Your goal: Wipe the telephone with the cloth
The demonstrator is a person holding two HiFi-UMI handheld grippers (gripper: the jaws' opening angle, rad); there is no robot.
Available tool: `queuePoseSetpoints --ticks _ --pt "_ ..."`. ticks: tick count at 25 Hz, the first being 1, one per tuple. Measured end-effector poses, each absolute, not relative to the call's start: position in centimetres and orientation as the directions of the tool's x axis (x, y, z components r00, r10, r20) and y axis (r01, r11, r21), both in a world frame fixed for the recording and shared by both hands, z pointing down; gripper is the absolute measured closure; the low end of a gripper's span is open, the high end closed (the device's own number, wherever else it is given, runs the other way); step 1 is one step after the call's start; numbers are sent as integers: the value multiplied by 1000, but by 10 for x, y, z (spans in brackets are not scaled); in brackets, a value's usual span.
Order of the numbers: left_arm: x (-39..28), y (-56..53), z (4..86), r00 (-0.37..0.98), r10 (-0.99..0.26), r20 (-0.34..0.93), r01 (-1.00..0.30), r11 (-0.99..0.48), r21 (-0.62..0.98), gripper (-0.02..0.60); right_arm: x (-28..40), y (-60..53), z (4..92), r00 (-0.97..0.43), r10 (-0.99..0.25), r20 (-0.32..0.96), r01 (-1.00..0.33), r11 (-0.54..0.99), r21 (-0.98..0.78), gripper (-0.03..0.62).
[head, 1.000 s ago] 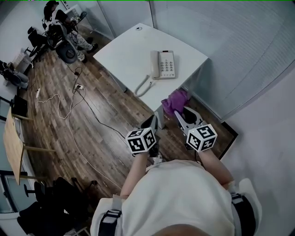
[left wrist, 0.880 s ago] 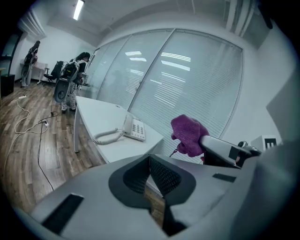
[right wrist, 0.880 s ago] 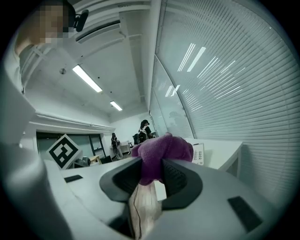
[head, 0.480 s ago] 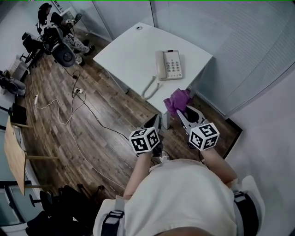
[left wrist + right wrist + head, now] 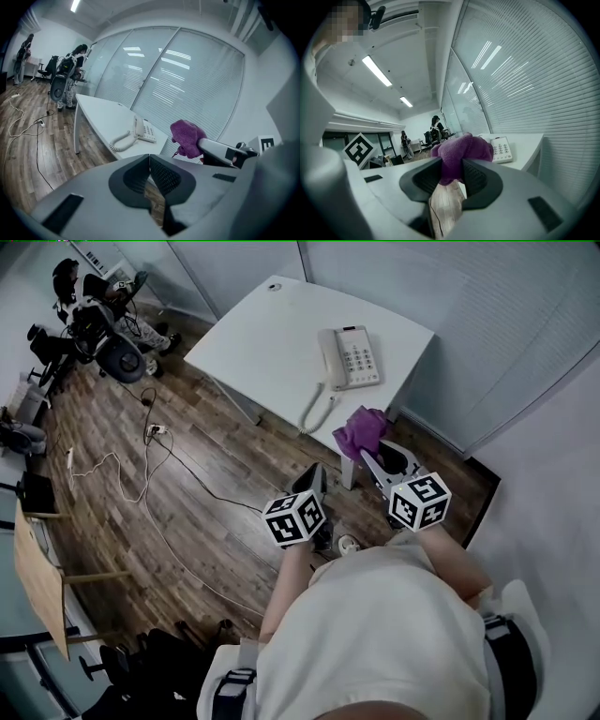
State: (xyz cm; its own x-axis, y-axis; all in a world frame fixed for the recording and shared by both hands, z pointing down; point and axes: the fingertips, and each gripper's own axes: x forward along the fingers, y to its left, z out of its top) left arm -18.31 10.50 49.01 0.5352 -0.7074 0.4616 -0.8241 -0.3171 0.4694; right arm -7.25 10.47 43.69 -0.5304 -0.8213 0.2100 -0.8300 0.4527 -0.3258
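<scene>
Both grippers have edged nearer the table (image 5: 262, 343) as the person steps forward. Right gripper (image 5: 373, 454) is clamped on a bunched purple cloth (image 5: 361, 430), held just off the table's near edge and apart from the phone (image 5: 352, 357), which sits on the tabletop, its coiled cord (image 5: 319, 409) trailing over the edge. Left gripper (image 5: 312, 482) has its jaws pressed together on nothing, above the wooden floor (image 5: 187, 502).
</scene>
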Motion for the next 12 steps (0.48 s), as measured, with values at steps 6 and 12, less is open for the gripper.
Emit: queuePoseSetpoints --ticks 6,12 --pt "-204 92 496 522 -709 475 -828 -286 482 560 -80 96 430 -529 -817 230 -836 455 -307 462" --pt "-203 70 500 515 -705 488 -833 -276 480 560 -65 72 423 -505 -835 218 -852 442 -280 462"
